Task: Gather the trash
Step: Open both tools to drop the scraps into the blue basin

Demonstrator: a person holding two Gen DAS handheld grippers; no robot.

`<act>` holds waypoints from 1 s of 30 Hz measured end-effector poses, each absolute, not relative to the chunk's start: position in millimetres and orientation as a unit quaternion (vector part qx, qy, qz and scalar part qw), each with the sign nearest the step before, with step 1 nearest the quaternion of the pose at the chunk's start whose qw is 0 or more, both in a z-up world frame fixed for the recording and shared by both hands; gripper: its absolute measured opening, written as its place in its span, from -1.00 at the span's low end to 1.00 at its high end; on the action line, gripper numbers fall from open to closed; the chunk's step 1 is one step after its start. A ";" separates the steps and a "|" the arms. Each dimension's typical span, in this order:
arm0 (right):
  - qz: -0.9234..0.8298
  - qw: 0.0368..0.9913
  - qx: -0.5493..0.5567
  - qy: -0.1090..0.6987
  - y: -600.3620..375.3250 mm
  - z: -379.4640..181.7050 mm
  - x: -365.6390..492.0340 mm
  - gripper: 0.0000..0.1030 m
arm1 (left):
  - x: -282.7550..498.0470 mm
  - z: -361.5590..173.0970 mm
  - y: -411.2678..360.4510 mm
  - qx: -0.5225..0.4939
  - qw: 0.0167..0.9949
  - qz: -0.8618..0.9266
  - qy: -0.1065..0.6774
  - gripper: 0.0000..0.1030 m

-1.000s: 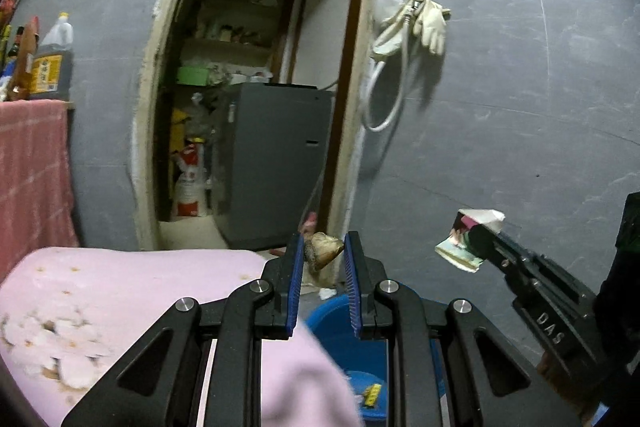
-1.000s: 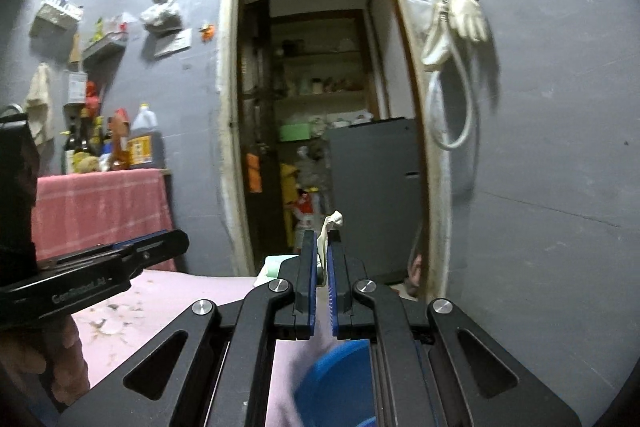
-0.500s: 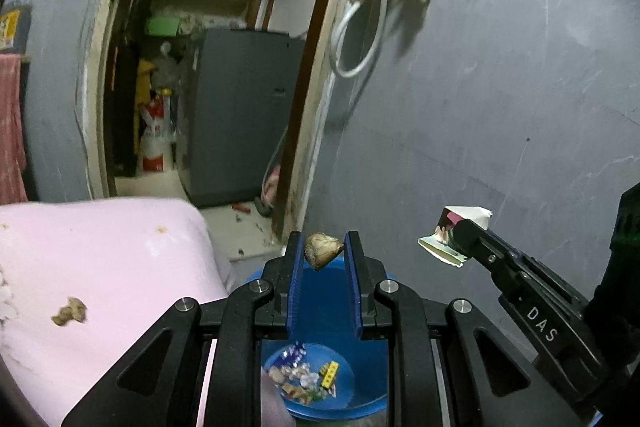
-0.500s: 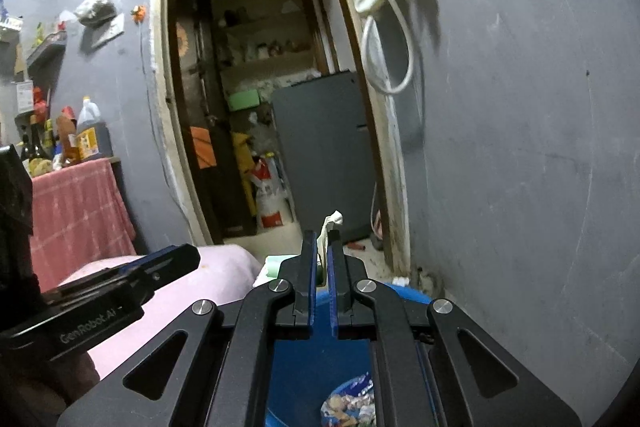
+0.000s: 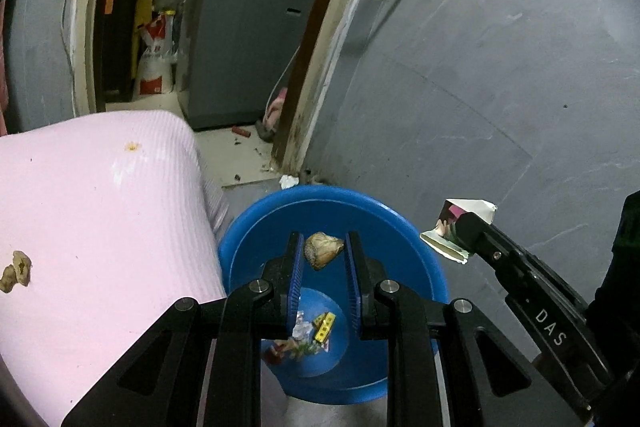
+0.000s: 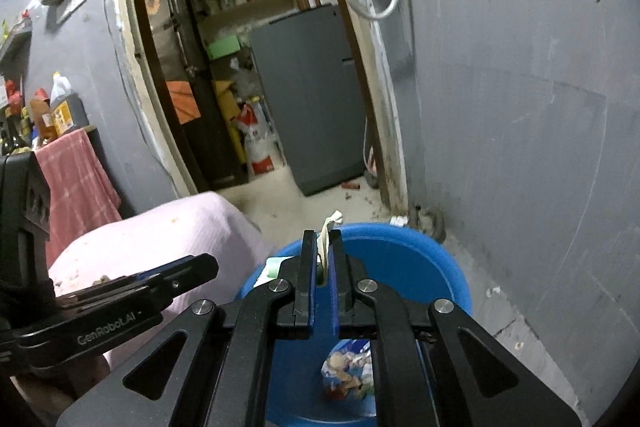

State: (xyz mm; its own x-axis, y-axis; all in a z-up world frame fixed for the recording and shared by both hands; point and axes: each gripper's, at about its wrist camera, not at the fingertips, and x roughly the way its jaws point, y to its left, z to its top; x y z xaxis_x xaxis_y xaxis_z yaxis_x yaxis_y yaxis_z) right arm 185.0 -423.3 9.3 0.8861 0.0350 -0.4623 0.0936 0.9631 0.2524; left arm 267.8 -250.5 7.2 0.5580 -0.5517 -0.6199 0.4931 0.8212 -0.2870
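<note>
Blue plastic bin (image 5: 256,239) sits on the floor beneath both tools: the left gripper (image 5: 322,253) pinches a brown scrap (image 5: 323,250), the right gripper (image 6: 321,259) clamps a crumpled wrapper (image 5: 456,227), poised for dropping in.

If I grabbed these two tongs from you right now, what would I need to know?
Left gripper: shut on a brown scrap, above the blue basin.
Right gripper: shut on a folded wrapper, by the basin's rim.
Done: some trash already lies in the basin.
Left: drop both pieces in; crumbs remain on the pink cloth.
</note>
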 end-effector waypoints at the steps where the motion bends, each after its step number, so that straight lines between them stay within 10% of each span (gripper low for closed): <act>1: -0.016 0.961 0.135 0.241 -422.4 8.3 187.1 -0.91 | 269.2 5.3 -250.9 -0.038 0.881 -0.294 0.369 -0.64; 18: -0.016 0.963 0.154 0.223 -427.5 17.4 188.7 -0.42 | 264.3 13.6 -231.9 -0.066 0.892 -0.267 0.358 0.07; 22: -0.012 0.969 0.151 0.194 -421.8 26.1 182.5 0.36 | 259.3 31.2 -212.6 -0.065 0.907 -0.252 0.332 0.30; 30: 0.024 0.981 0.152 0.119 -402.2 48.0 166.3 0.83 | 233.9 69.6 -156.7 -0.066 0.949 -0.214 0.221 0.95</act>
State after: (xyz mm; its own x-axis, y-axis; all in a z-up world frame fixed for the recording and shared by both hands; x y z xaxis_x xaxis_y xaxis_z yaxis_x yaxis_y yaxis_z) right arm 166.3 -402.2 48.0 0.9704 0.0828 -0.2268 -0.0102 0.9526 0.3042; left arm 233.9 -156.7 69.6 0.8107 -0.4356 -0.3912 0.3770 0.8996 -0.2204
